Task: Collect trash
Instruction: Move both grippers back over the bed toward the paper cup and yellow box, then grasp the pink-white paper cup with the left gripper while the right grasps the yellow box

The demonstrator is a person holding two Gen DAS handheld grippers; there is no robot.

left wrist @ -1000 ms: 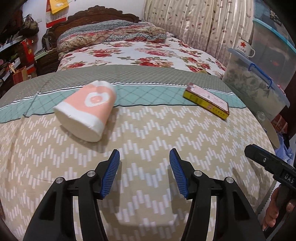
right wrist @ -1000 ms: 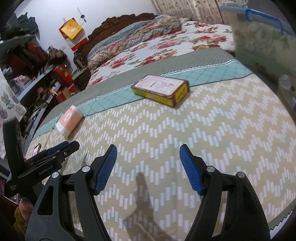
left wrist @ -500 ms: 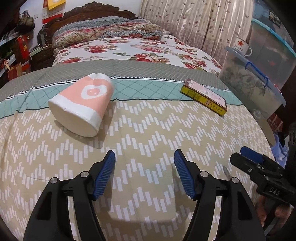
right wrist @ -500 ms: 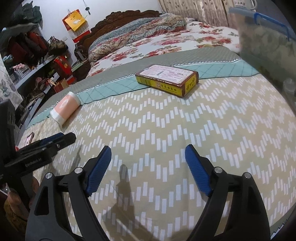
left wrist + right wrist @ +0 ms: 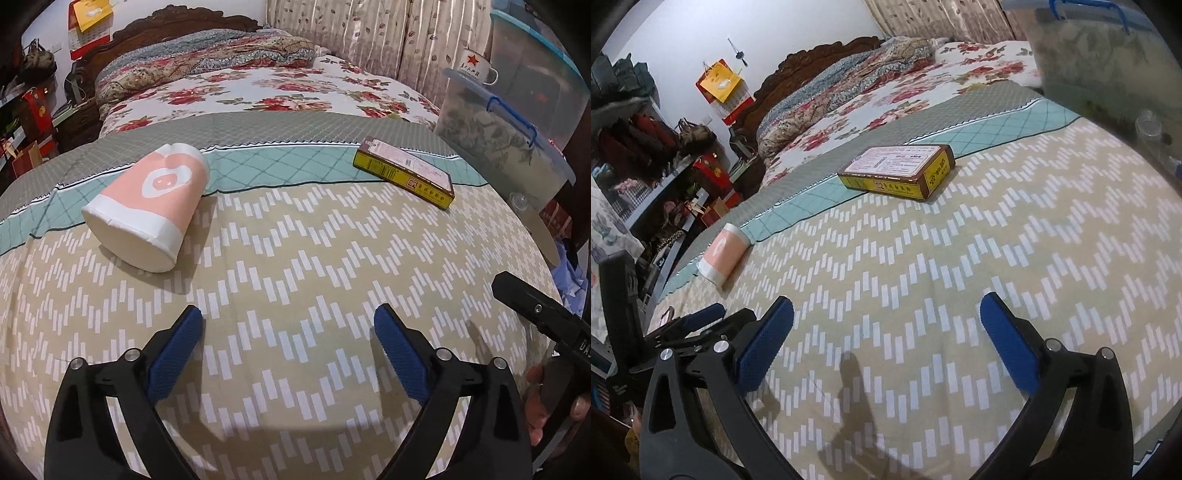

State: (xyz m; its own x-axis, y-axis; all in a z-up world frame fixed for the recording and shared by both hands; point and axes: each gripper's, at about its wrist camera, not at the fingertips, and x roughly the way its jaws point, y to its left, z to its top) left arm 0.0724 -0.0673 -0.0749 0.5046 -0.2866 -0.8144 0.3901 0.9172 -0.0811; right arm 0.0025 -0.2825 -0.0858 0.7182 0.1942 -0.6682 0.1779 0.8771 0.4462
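upper left of the left wrist view, a pink-and-white paper cup (image 5: 147, 208) lies on its side on the zigzag bedspread (image 5: 295, 266); a yellow box (image 5: 406, 171) lies flat upper right. left gripper (image 5: 288, 325) and right gripper (image 5: 886, 314) are both opening, nothing between their jaws.

Bed (image 5: 295, 258) (cup (image 5: 147, 206), box (image 5: 404, 171))

Two pieces of litter lie on the patterned bedspread (image 5: 295, 258): one pink-and-white paper cup (image 5: 147, 206), tipped on its side, and one flat yellow box (image 5: 404, 171). Beside the bed stands one clear storage bin (image 5: 509, 140) with a blue-clipped lid, bearing one white enamel mug (image 5: 474, 64). Two black grippers, the left gripper (image 5: 288, 325) and the right gripper (image 5: 886, 314), hang above the cover.
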